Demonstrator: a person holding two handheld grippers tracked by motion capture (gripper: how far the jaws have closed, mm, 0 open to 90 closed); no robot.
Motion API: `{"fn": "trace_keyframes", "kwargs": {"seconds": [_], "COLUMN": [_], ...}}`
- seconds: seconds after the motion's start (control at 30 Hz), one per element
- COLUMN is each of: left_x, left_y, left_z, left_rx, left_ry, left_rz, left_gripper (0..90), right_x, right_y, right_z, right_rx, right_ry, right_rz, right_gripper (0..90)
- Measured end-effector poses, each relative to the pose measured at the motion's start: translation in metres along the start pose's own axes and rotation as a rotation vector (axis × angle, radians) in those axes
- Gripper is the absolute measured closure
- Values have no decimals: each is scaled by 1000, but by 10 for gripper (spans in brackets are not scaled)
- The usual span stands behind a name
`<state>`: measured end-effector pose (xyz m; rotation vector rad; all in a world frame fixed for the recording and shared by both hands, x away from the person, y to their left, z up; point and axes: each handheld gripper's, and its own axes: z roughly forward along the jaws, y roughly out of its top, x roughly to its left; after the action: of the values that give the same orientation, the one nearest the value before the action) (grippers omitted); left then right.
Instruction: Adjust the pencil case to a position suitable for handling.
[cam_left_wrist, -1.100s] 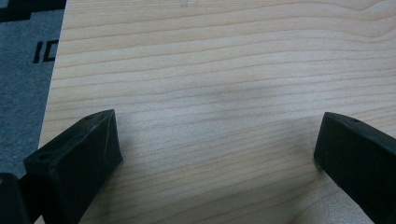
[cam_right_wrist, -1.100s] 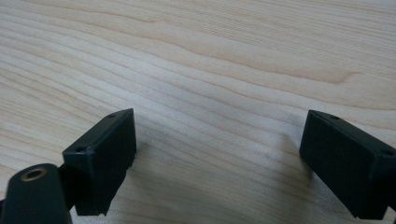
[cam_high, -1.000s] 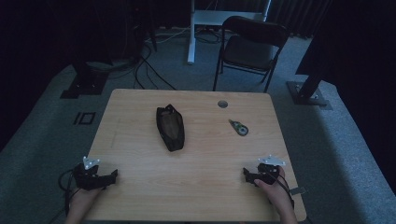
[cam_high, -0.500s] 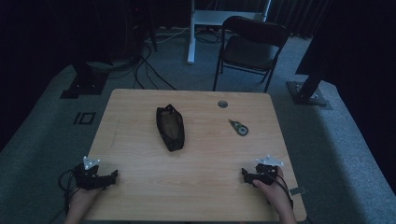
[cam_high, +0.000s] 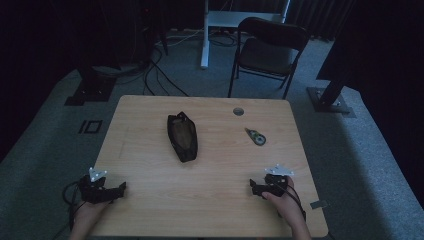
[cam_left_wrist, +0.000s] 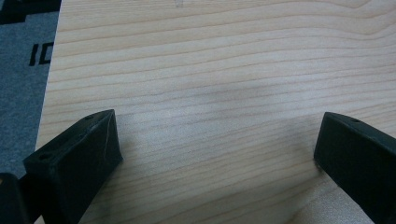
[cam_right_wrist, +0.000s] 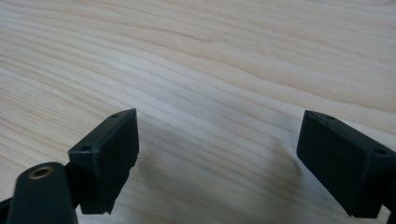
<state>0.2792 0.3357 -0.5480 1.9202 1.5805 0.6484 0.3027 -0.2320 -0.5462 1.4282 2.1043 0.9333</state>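
Left gripper (cam_high: 121, 188) rests at the lower left of the high view, on the near edge of the wooden table (cam_high: 150, 220), gripped by the person's left hand (cam_high: 90, 212). Its jaws stand released, wide apart, with bare wood between them in the left gripper view (cam_left_wrist: 217, 142). Right gripper (cam_high: 253, 186) sits at the lower right of the high view, in the right hand (cam_high: 285, 202). Its jaws are likewise released and hold nothing in the right gripper view (cam_right_wrist: 217, 149).

Black pouch (cam_high: 182, 137) lies just left of the frame's centre, on the table's middle, well apart from both grippers. Long axis runs from upper left to lower right, close to upright in the frame. The narrower tip points to the table's far edge; the broader end faces the near edge.

Small round tool with a short handle (cam_high: 256, 136) lies right of the pouch, apart from it, handle towards upper left. Round cable hole (cam_high: 238, 111) sits near the far edge. Folding chair (cam_high: 267, 47) stands beyond the table, top centre.

Bare wood lies between each gripper and the pouch
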Motion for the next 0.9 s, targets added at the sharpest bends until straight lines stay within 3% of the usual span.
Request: {"fn": "trace_keyframes", "kwargs": {"seconds": [0.6,0.9], "left_x": [0,0], "left_y": [0,0], "left_z": [0,0], "left_rx": [0,0], "left_ry": [0,0], "left_rz": [0,0], "left_gripper": [6,6], "right_x": [41,67], "right_y": [25,42], "right_z": [13,20], "right_rx": [-45,-71], "right_ry": [61,113], "right_rz": [-62,-104], "right_gripper": [135,144]}}
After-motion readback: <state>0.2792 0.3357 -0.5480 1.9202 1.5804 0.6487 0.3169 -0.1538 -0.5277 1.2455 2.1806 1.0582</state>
